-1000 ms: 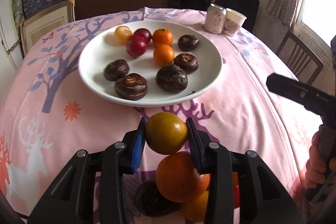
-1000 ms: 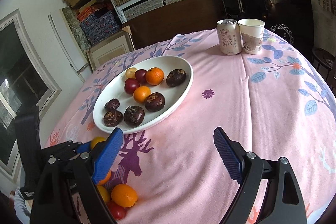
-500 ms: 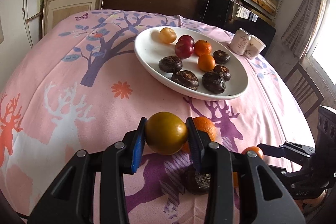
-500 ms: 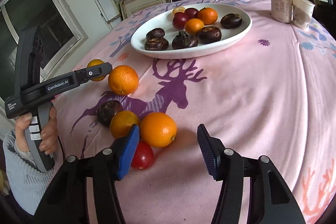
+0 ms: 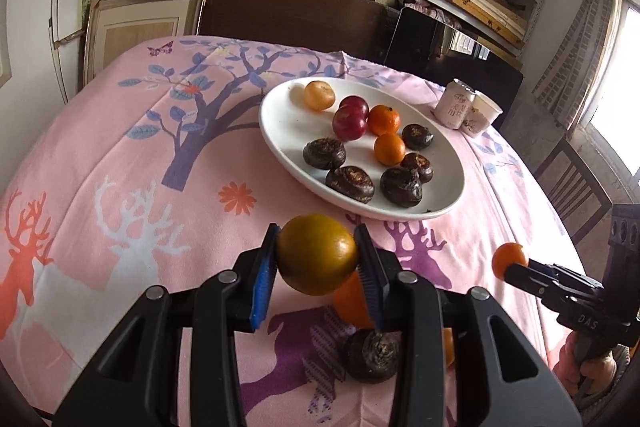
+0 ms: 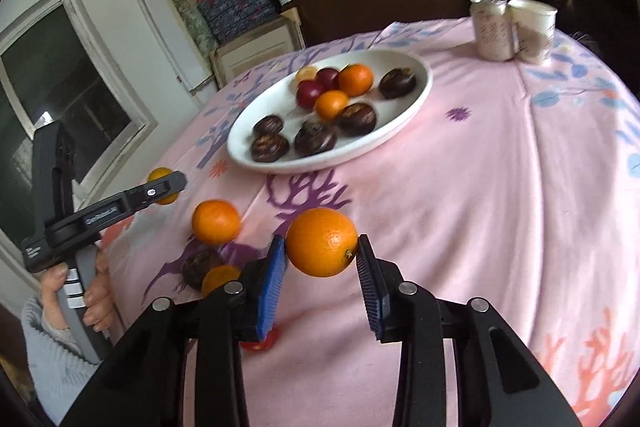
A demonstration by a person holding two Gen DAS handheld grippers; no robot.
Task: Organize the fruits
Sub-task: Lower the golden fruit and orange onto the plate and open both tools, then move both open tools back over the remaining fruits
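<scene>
Whereas half a second ago the right gripper (image 6: 321, 254) stood wide open around an orange that rested on the cloth, it now has that orange (image 6: 321, 242) between its blue pads and raised clear of the surface. In the right wrist view the left pad touches the fruit; a narrow gap seems to show at the right pad, but the fruit hangs in the air, so the grip is judged closed on it. This means both tools are now loaded and the next step is likely transport to the white plate (image 5: 280, 131).

The left gripper (image 5: 317, 257) is closed to fruit width on a yellow-brown fruit (image 5: 317, 254), both pads pressing its sides, as it was a second ago. The fruit sits at the fingertips, above the pink tablecloth (image 5: 120, 155).

Ahead of the left gripper and slightly to its right lies the plate, already carrying dark round fruits, red ones, oranges and one yellow fruit. From the right gripper the plate lies ahead and slightly left.

Loose fruit left on the cloth: a second orange (image 6: 216, 221) ahead-left of the right gripper, a dark fruit (image 5: 374, 355) just beneath the left tool's right finger, a small orange one beside it, and a red one under the right tool's left finger. These are judged still to be sorted.
</scene>
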